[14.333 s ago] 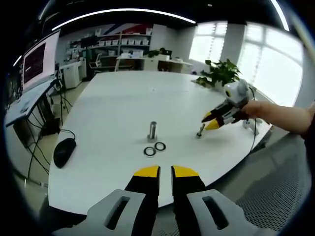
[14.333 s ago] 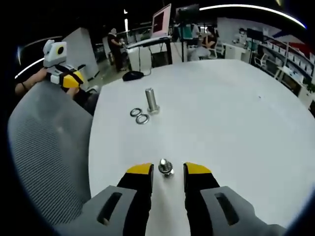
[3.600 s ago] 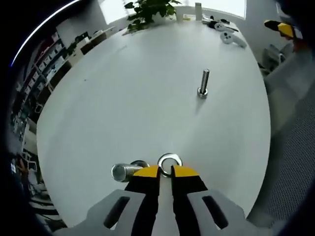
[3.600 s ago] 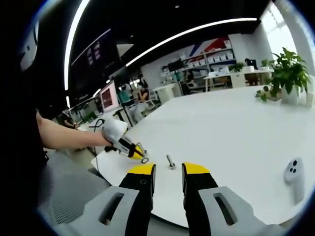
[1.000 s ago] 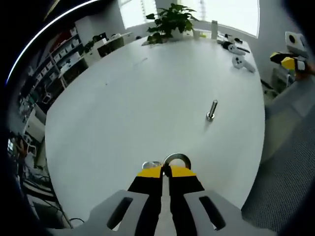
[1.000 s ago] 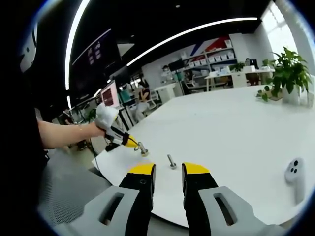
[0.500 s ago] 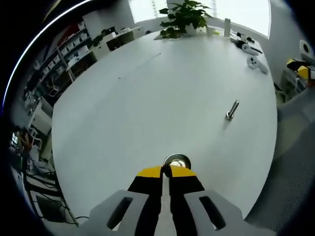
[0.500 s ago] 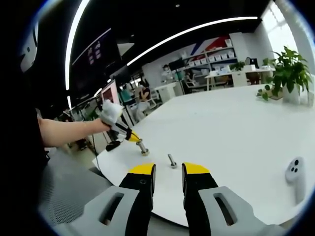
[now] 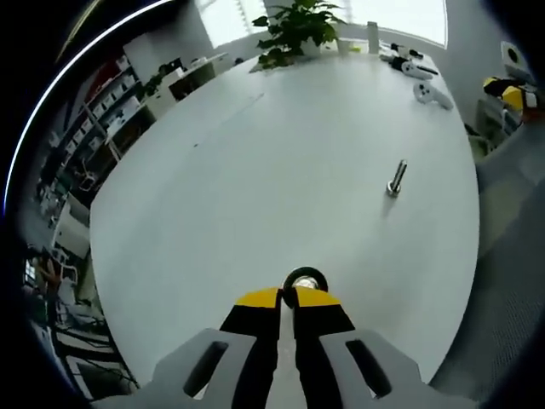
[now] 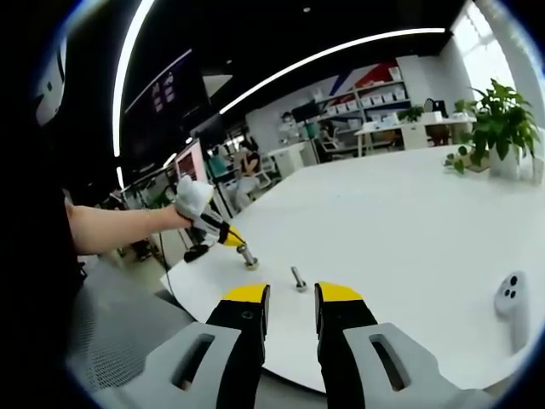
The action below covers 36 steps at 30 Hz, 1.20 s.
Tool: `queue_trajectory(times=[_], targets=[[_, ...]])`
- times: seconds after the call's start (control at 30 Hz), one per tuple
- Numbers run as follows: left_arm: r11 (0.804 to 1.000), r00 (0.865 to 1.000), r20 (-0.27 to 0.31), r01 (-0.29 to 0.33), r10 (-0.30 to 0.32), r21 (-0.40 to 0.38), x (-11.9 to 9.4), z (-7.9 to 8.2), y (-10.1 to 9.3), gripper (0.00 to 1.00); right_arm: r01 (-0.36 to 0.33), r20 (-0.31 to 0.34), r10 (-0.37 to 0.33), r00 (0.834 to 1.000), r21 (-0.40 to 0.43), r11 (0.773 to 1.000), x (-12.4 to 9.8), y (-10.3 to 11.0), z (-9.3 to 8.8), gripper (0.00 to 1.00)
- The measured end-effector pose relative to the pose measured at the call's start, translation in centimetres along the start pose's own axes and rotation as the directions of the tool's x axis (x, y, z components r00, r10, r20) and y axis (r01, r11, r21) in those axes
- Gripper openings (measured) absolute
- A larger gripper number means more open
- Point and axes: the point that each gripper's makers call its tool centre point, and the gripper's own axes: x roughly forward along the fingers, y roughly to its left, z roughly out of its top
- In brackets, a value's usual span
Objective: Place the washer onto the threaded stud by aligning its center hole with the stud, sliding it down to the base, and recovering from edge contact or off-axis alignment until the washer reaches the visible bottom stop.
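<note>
**Washer held over the stud near the table's edge**

The white table spreads wide and bare ahead of the left gripper, with open surface running from its tips out to the far rim. The near table edge curves just behind and to the right of that gripper. Well ahead and to the right of the tips a small bolt stands alone on the surface. Farther off in the same direction, near the far rim, lie a white controller and a potted plant.

No container sits on the table.

The left gripper's yellow-tipped jaws are pressed together on the rim of the washer, which sits just beyond the tips. The washer lies directly over the top of the threaded stud; from above, the stud's round end shows through the washer's centre hole. How far down the stud the washer sits cannot be told.

In the right gripper view the right gripper hovers off the near table edge, its jaws a little apart with nothing between them. The small bolt stands just ahead of its tips. To the left of them, the left gripper is held by a hand with a bare forearm and meets the top of the stud, close to the table edge
</note>
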Motion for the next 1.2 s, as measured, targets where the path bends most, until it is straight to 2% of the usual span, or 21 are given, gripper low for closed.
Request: queue_trajectory(times=[0.13,0.23,0.3,0.37,0.47,0.5,0.57,0.63,0.77,0.83,0.9,0.97,1.0,1.13,1.2], targets=[[0.999,1.0,0.015,-0.003,0.003,-0.046,-0.1,-0.1,0.2,0.03,-0.003,-0.001,0.003,1.0,-0.003,1.0,0.0,0.1,0.0,0.23],[0.998,0.999,0.027,-0.035,0.036,-0.05,0.0,0.0,0.8,0.11,-0.003,0.0,0.003,1.0,-0.004,1.0,0.0,0.0,0.0,0.23],[0.996,0.998,0.034,-0.047,0.05,-0.082,-0.1,-0.2,1.1,0.13,-0.003,0.001,0.003,1.0,-0.004,1.0,0.0,0.0,0.0,0.23],[0.991,0.998,0.048,-0.025,0.032,-0.134,-0.1,-0.3,0.8,0.13,-0.002,0.002,0.002,1.0,-0.005,1.0,0.0,0.0,0.0,0.23],[0.987,0.999,0.044,-0.018,0.025,-0.158,-0.1,-0.5,0.6,0.16,-0.002,0.002,0.002,1.0,-0.003,1.0,0.0,0.0,0.1,0.23],[0.989,0.999,0.036,-0.025,0.031,-0.144,-0.4,-0.6,0.4,0.16,-0.002,0.002,0.002,1.0,-0.001,1.0,0.0,0.1,0.1,0.23],[0.995,0.993,0.087,-0.073,0.079,-0.061,-1.3,0.7,0.7,0.11,0.0,0.004,0.0,1.0,0.007,1.0,0.0,0.0,0.1,0.23],[0.994,0.992,0.104,-0.06,0.069,-0.091,-2.2,1.1,0.1,0.12,0.0,0.005,0.0,1.0,0.004,1.0,0.0,0.0,0.2,0.23],[0.993,0.98,0.191,-0.03,0.052,-0.114,-4.9,2.9,-1.3,0.14,-0.002,-0.001,0.002,1.0,-0.01,1.0,0.0,0.1,0.1,0.23],[0.992,0.978,0.205,-0.022,0.047,-0.122,-6.2,2.9,-1.9,0.16,-0.002,-0.004,0.002,1.0,-0.014,1.0,0.0,0.2,0.0,0.23],[0.99,0.97,0.235,-0.028,0.06,-0.136,-8.0,3.0,-2.3,0.16,-0.002,-0.005,0.002,1.0,-0.02,1.0,0.0,0.2,0.0,0.23],[0.985,0.949,0.307,-0.015,0.067,-0.171,-10.0,3.3,-3.0,0.18,-0.004,-0.009,0.004,1.0,-0.027,1.0,0.0,0.3,0.0,0.23],[0.977,0.934,0.351,0.006,0.072,-0.215,-11.3,3.4,-3.6,0.19,-0.006,-0.012,0.005,1.0,-0.03,1.0,0.0,0.4,-0.1,0.23],[0.949,0.908,0.4,0.011,0.122,-0.315,-14.6,2.3,-4.2,0.21,-0.01,-0.019,0.009,1.0,-0.039,0.999,0.1,0.5,-0.2,0.23],[0.93,0.887,0.436,0.017,0.156,-0.367,-16.3,1.7,-4.5,0.21,-0.022,-0.036,0.02,0.999,-0.046,0.999,0.2,0.8,-0.5,0.23]])
